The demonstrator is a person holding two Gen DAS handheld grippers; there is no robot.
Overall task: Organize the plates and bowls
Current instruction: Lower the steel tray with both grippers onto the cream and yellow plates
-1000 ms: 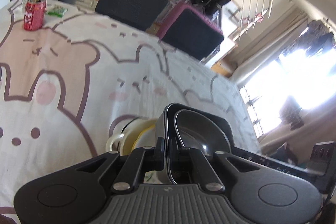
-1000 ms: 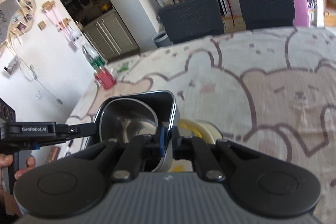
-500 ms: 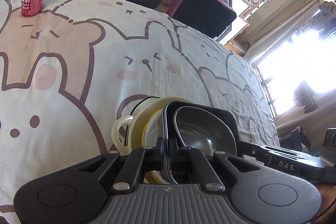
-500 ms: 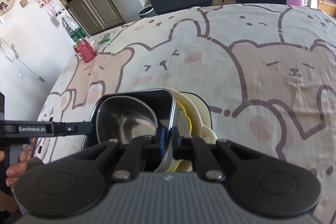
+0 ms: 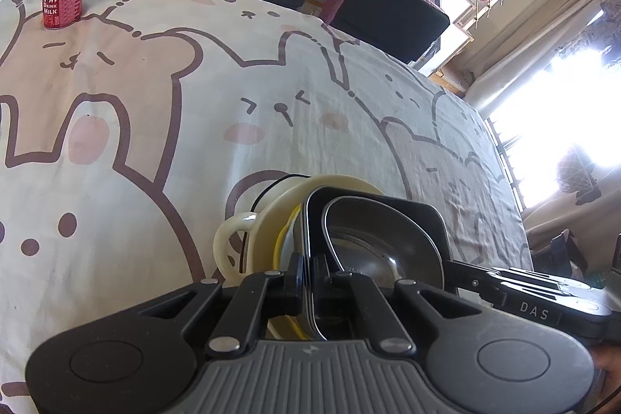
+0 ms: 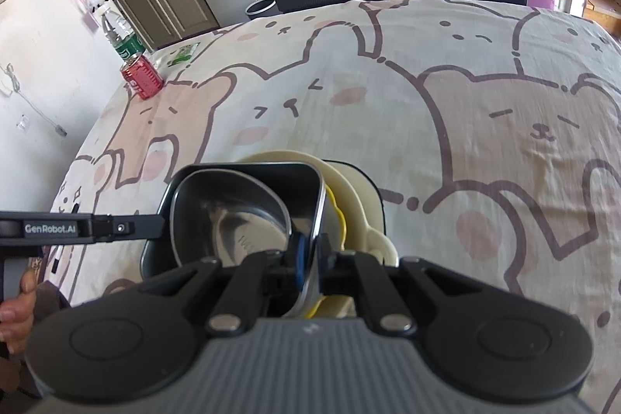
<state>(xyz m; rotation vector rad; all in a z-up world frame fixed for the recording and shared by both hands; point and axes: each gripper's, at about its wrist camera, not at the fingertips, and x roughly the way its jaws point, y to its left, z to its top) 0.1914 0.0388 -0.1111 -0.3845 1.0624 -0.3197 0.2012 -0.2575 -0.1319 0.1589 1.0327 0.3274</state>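
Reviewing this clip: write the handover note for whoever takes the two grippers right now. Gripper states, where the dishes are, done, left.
Left gripper: shut on one rim of the black square dish.
Right gripper: shut on the opposite rim.
The dish holds a steel bowl and hangs over the cream handled bowl, which has a yellow piece inside; whether it is seated yet is unclear.
Done: dish gripped from both sides.
Left: set it down, release both.

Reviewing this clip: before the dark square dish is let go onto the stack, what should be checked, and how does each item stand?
1. Left tool clamped on the dark square dish rim: ok.
2. Right tool clamped on the opposite rim: ok.
3. Steel bowl seated inside the dish: ok.
4. Dish over the cream handled bowl: ok.
5. Dish resting fully on the stack: cannot tell.
6. Red can away from the stack: ok.
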